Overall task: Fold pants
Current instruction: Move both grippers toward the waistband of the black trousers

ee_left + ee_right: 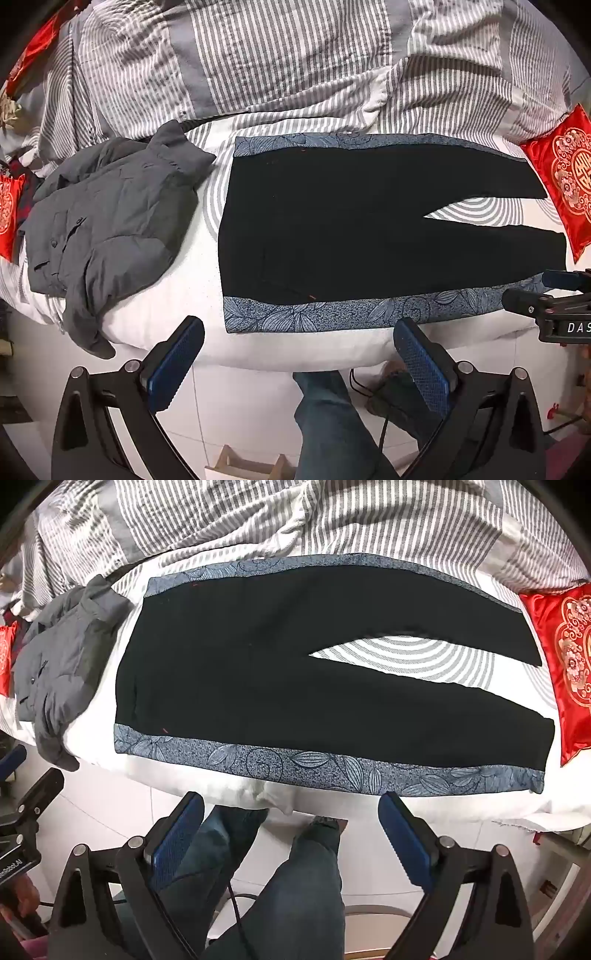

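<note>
Black pants (332, 229) with blue floral side bands lie flat on the bed, waist to the left, the two legs spread apart to the right. They also show in the right wrist view (258, 672). My left gripper (299, 332) is open and empty, held off the bed's near edge below the waist end. My right gripper (291, 808) is open and empty, held off the near edge below the near leg's floral band (332, 768). The right gripper's body shows at the right of the left wrist view (546, 306).
A crumpled grey shirt (107, 218) lies left of the pants. A striped duvet (295, 55) is bunched behind. Red cushions (569, 177) sit at the right and far left (7, 210). The person's jeans-clad legs (295, 878) stand below the bed edge.
</note>
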